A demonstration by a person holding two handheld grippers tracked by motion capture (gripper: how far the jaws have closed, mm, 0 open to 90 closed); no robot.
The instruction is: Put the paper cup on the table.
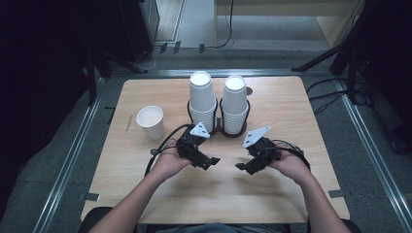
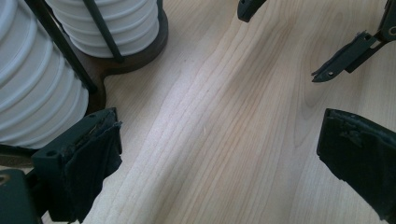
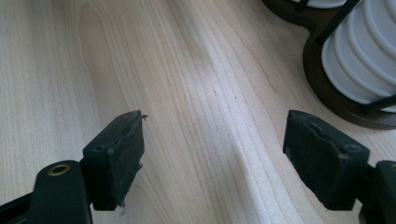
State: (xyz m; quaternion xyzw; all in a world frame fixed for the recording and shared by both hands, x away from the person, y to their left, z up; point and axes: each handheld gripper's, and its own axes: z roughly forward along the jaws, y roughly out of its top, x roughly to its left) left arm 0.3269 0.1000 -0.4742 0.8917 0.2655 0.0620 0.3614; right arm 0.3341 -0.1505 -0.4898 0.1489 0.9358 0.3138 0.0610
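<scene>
A: Report the status of both grippers.

B: The left gripper point(image 1: 210, 162) has its jaws apart with nothing between them, as its own view confirms: bare wooden table point(image 2: 224, 140) lies in the gap. The right gripper point(image 1: 244, 168) likewise stands with jaws spread and nothing between the pads. The two sets of tips point inward at each other, near but apart.

A: Location of the cups relative to the fingers?

B: Two stacks of white paper cups point(image 1: 202, 99) point(image 1: 234, 103) stand upright in a dark wire holder point(image 1: 219, 127), just beyond both grippers. In the left gripper view, the nearer stack point(image 2: 37, 88) sits just outside the left-hand finger point(image 2: 88, 163). In the right gripper view, the holder's base point(image 3: 327, 88) lies beyond the right-hand finger point(image 3: 322, 158). A single paper cup point(image 1: 150, 121) stands upright, farther left of the left gripper.
</scene>
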